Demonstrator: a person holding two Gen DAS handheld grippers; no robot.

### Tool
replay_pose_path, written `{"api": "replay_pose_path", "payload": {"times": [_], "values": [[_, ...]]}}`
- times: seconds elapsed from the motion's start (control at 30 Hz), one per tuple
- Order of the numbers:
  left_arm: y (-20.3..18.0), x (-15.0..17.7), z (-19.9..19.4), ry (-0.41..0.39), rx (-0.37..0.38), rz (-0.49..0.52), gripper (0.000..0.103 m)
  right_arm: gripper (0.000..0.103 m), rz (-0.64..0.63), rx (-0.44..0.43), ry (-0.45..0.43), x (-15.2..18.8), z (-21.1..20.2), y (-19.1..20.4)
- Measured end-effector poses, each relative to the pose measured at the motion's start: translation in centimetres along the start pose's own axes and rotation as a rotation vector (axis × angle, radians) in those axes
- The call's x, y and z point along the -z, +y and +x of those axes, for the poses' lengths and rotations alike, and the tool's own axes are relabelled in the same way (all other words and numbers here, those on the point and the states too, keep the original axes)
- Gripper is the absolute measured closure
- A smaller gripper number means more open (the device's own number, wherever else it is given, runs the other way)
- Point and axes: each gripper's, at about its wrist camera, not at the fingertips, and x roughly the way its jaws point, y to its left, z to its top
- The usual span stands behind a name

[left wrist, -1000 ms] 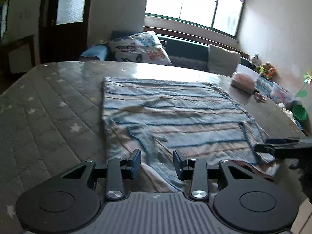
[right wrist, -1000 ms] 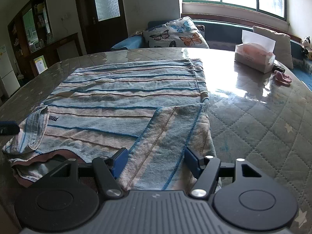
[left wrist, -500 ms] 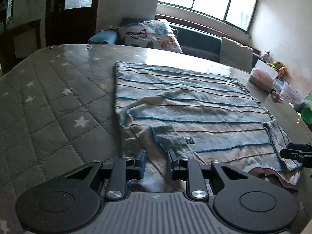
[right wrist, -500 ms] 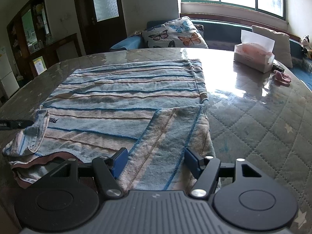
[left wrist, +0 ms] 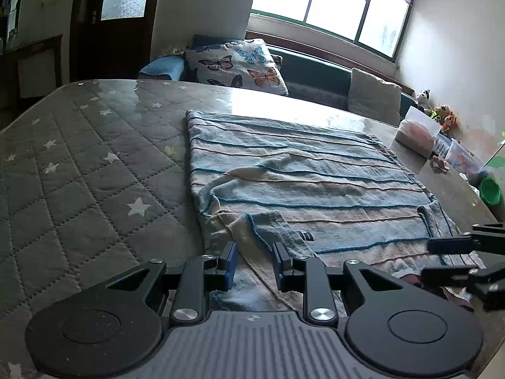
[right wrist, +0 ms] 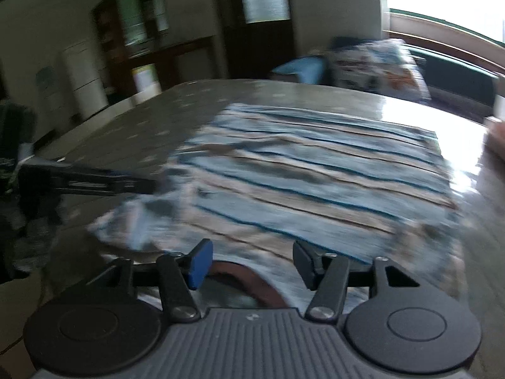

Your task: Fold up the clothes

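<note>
The table (left wrist: pixel 82 170) carries a quilted grey cover with white stars, bare on its left side, which leaves room to work. Right of that bare stretch lies the shirt (left wrist: pixel 303 177), striped blue and beige, spread flat across the middle of the table. Its stripes run left to right, and the garment's long axis appears to run away from the cameras toward the window, with the far edge straight and the near edge rumpled.

At that near edge the left gripper (left wrist: pixel 254 260) sits low over the cloth, jaws apart with a narrow gap, straddling a turned-over flap of fabric (a small dark label shows just beyond it). It looks placed to pinch that corner, but nothing is clamped yet.

Further right, the right gripper (left wrist: pixel 454 252) comes into the left view as dark fingers over the shirt's near right corner. Its own view is badly blurred; there the right gripper's jaws stand wide apart above what seems a dark-rimmed neck opening, holding nothing. My guess is that both tools are taking up matching corners so the near edge can be lifted and carried over in one fold.

At far right stand a tissue box (left wrist: pixel 416 135) and a green bowl (left wrist: pixel 490 191), well clear of the shirt.
</note>
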Motion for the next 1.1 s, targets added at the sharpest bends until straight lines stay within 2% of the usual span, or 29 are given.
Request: {"api": "replay_pose_path", "payload": {"times": [0.23, 0.27, 0.33, 0.4, 0.43, 0.5, 0.73, 0.83, 0.93, 1.1], "values": [[0.3, -0.2, -0.3, -0.006, -0.011, 0.002, 0.072, 0.067, -0.115, -0.13, 0.051, -1.6, 3.8, 4.6], [0.3, -0.2, -0.3, -0.007, -0.011, 0.005, 0.07, 0.072, -0.124, -0.141, 0.062, -1.6, 4.4, 5.1], [0.3, -0.2, -0.4, -0.008, -0.015, 0.013, 0.07, 0.077, -0.138, -0.159, 0.083, -1.5, 5.2, 5.9], [0.2, -0.2, -0.4, -0.01, -0.015, 0.022, 0.07, 0.089, -0.155, -0.171, 0.096, -1.2, 5.7, 6.6], [0.2, -0.2, -0.4, -0.01, -0.015, 0.026, 0.07, 0.089, -0.163, -0.169, 0.1, -1.0, 5.7, 6.8], [0.1, -0.2, -0.2, -0.007, -0.017, 0.031, 0.07, 0.098, -0.167, -0.157, 0.098, -0.6, 5.4, 7.1], [-0.6, 0.0, 0.8, 0.006, -0.017, 0.064, 0.067, 0.098, -0.161, -0.144, 0.047, -0.1, 2.9, 7.1], [-1.6, 0.5, 1.5, 0.017, -0.043, 0.134, 0.067, 0.097, -0.161, -0.134, 0.09, 0.5, 3.6, 6.9], [-2.5, 1.3, 1.3, 0.001, -0.069, 0.225, 0.066, 0.096, -0.141, -0.143, 0.08, 0.4, 3.1, 6.6], [-2.4, 1.9, 0.8, -0.004, -0.059, 0.236, 0.064, 0.095, -0.127, -0.138, 0.045, -0.4, 2.6, 6.2]]}}
